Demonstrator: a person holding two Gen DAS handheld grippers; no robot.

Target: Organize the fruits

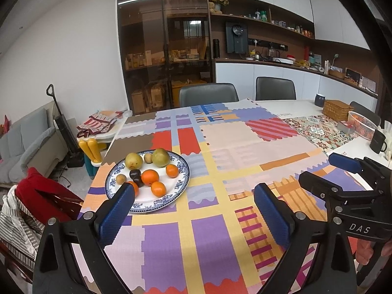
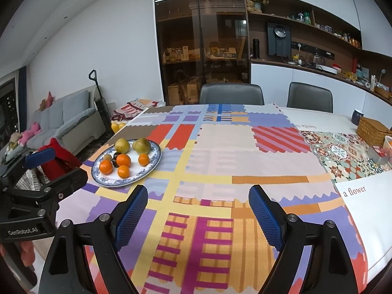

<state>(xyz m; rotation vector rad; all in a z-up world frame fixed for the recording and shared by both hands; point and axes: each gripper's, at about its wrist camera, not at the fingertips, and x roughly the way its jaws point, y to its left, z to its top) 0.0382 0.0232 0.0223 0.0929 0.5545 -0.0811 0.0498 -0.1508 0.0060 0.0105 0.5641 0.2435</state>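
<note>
The plate of fruit sat near the table's left edge. The left gripper and right gripper hovered, fingers spread, empty. Best practice: approach one orange squarely, closing gently to avoid rolling neighbours.

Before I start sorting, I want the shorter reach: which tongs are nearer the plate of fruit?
Left. The left tongs hover at the plate's near rim, one finger overlapping it in view. The right tongs hang farther right, over bare tablecloth.
</note>
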